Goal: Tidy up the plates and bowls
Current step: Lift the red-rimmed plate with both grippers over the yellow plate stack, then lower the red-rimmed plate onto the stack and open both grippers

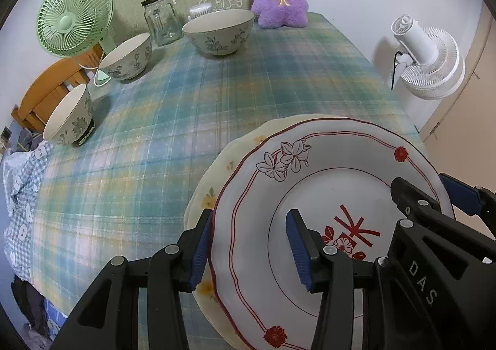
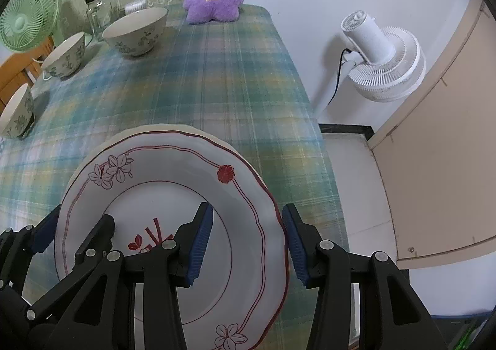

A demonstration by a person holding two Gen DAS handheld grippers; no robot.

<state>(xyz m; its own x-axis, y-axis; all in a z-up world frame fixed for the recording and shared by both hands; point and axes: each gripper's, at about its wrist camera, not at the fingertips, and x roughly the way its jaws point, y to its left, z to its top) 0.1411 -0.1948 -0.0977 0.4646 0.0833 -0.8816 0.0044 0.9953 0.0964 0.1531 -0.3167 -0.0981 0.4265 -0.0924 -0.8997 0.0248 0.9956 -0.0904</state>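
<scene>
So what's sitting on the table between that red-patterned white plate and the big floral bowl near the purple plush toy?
Nothing: only bare plaid tablecloth lies between the red-patterned white plate and big floral bowl, clearest in the left wrist view.

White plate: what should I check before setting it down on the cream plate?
1. Left gripper clamped on the white plate rim: ok.
2. Right gripper clamped on the opposite rim: ok.
3. Cream plate directly beneath: ok.
4. Plates centred on each other: cannot tell.
5. Plates already touching: cannot tell.
6. Bowls clear of the stack: ok.
</scene>
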